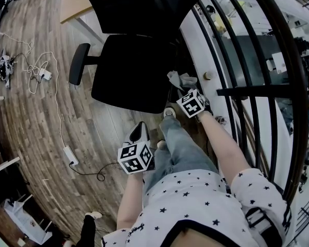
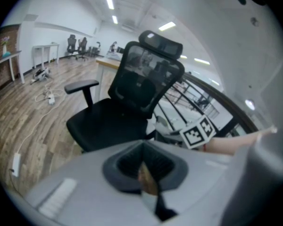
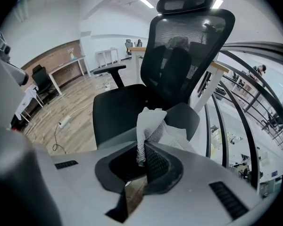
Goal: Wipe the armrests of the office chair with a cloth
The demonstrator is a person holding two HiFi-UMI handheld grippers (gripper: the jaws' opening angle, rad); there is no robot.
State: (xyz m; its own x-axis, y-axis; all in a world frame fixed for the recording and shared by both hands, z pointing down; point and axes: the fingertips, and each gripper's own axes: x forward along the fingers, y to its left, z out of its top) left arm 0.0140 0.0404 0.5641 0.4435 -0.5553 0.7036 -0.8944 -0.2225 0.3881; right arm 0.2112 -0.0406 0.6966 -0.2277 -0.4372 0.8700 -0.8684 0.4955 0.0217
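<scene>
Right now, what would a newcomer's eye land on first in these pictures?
A black office chair stands in the middle, on a wood floor beside a dark railing. The right gripper is shut on a crumpled grey cloth, held up close to the chair's seat. The left gripper is shut on nothing, farther back.

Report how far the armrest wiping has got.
Done: the cloth is picked up and clamped in the right claw. In hand: the cloth is held up by the office chair's near armrest, but contact can't be confirmed. Left: wiping that armrest and the far armrest, which nothing touches. The left claw is shut and empty.
</scene>
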